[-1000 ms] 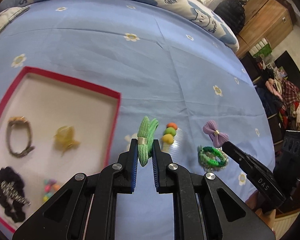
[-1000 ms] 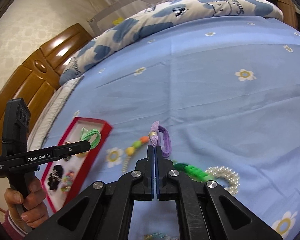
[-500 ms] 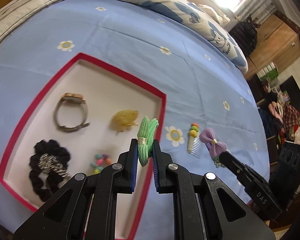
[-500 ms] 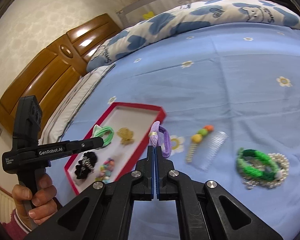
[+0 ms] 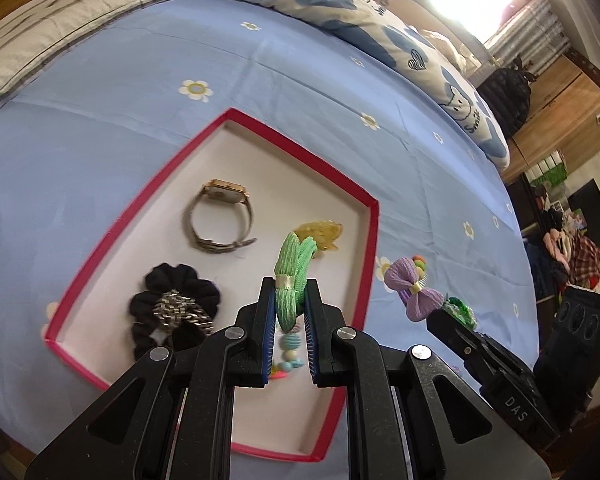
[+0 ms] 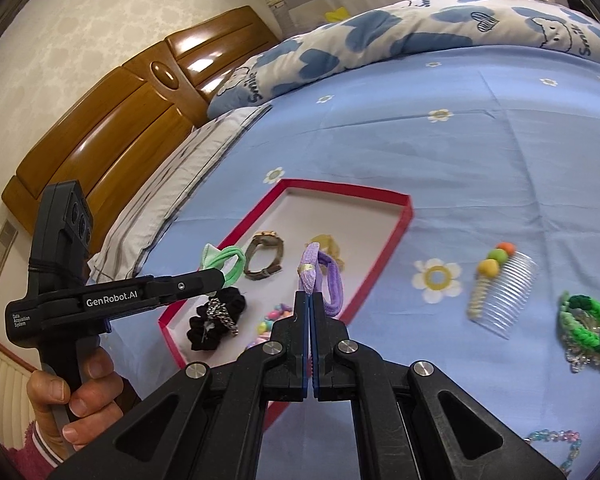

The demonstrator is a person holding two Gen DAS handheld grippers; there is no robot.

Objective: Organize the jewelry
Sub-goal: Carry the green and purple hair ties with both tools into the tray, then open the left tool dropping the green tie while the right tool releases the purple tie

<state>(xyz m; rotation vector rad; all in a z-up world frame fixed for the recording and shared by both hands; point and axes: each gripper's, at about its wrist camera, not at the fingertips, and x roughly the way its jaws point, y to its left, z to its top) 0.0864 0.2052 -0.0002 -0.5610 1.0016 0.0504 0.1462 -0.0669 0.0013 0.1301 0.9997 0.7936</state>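
Note:
My left gripper [image 5: 289, 304] is shut on a green bow hair tie [image 5: 292, 276] and holds it above the red-rimmed tray [image 5: 370, 240]. It also shows in the right wrist view [image 6: 224, 262]. My right gripper [image 6: 310, 300] is shut on a purple bow hair tie [image 6: 324, 276], held above the tray's right edge [image 6: 400, 224]. In the tray lie a watch [image 5: 220, 220], a black scrunchie [image 5: 176, 312], a yellow clip [image 5: 320, 232] and a bead bracelet [image 5: 288, 354].
On the blue bedsheet right of the tray lie a clear comb with coloured balls [image 6: 504, 284], a green bracelet on a pearl one [image 6: 588, 324] and a bead string [image 6: 556, 440]. A pillow [image 6: 420, 28] and a wooden headboard [image 6: 120, 112] lie beyond.
Both grippers have moved left with their hair ties. The left one now hangs over the tray's middle, the right one over its right edge.

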